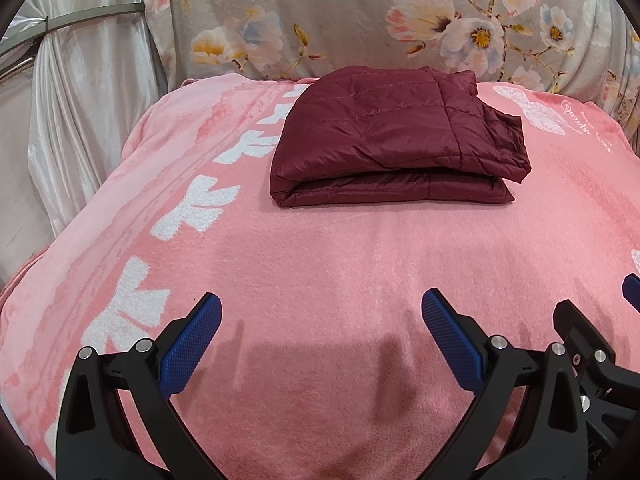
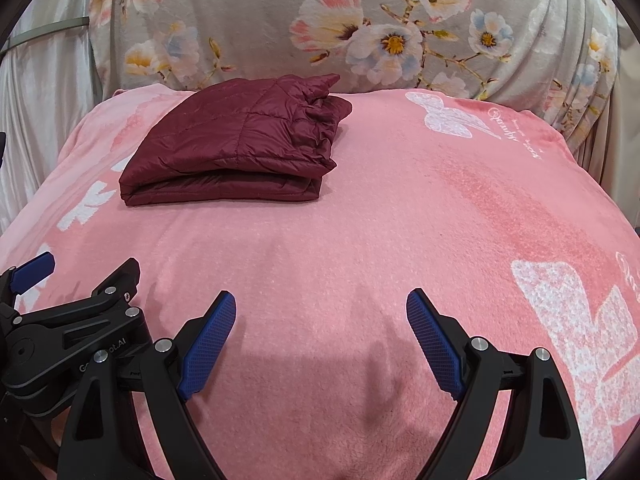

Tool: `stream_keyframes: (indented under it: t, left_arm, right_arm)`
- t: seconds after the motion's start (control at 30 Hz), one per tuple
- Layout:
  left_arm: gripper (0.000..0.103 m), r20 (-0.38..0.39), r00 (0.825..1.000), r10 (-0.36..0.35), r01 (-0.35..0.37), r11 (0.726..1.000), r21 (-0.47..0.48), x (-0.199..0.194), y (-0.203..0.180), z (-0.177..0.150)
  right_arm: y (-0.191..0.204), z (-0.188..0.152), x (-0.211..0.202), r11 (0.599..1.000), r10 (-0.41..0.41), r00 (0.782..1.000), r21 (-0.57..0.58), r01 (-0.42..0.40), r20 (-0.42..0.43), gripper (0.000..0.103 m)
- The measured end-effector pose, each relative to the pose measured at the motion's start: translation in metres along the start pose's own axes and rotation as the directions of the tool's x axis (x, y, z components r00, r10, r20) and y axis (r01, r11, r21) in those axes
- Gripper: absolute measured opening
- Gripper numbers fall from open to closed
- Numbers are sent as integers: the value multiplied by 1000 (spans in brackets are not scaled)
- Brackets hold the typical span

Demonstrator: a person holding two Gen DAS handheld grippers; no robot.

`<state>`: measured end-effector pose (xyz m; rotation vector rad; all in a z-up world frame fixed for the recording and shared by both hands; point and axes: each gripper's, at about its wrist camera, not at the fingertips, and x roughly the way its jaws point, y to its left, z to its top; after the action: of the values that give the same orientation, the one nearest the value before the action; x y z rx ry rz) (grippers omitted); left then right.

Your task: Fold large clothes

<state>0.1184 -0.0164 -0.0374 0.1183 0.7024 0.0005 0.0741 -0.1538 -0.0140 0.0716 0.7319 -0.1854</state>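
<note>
A dark red quilted jacket (image 1: pixel 396 136) lies folded into a compact stack on the pink blanket (image 1: pixel 320 264), toward its far side. In the right wrist view the jacket (image 2: pixel 236 144) sits far left. My left gripper (image 1: pixel 322 308) is open and empty, held above the blanket well short of the jacket. My right gripper (image 2: pixel 322 306) is open and empty too, beside the left one. The left gripper's body shows at the lower left of the right wrist view (image 2: pixel 72 320).
The pink blanket (image 2: pixel 400 220) with white butterfly prints covers a bed. A grey floral cloth (image 1: pixel 360 12) rises behind it. A white satin curtain (image 1: pixel 80 92) hangs at the left.
</note>
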Motion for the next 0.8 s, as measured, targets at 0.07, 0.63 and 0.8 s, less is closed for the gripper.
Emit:
stream_keyframes:
  t: [0.07,0.63,0.8]
  left_arm:
    - [98,0,1000,0,0,1000,1,1,0,0]
    - [98,7,1000,5,-5,1000,0,3,1,0]
    - [98,8,1000,12,-12,1000,1,3,1,0]
  right_arm:
    - [-1,0,0,1000,0,1000,-1,0,0,86]
    - [-2,0,0,1000,-3,1000,-3,3,2,86]
    - [-5,1,1,1000,-5,1000,-6,5,1,86]
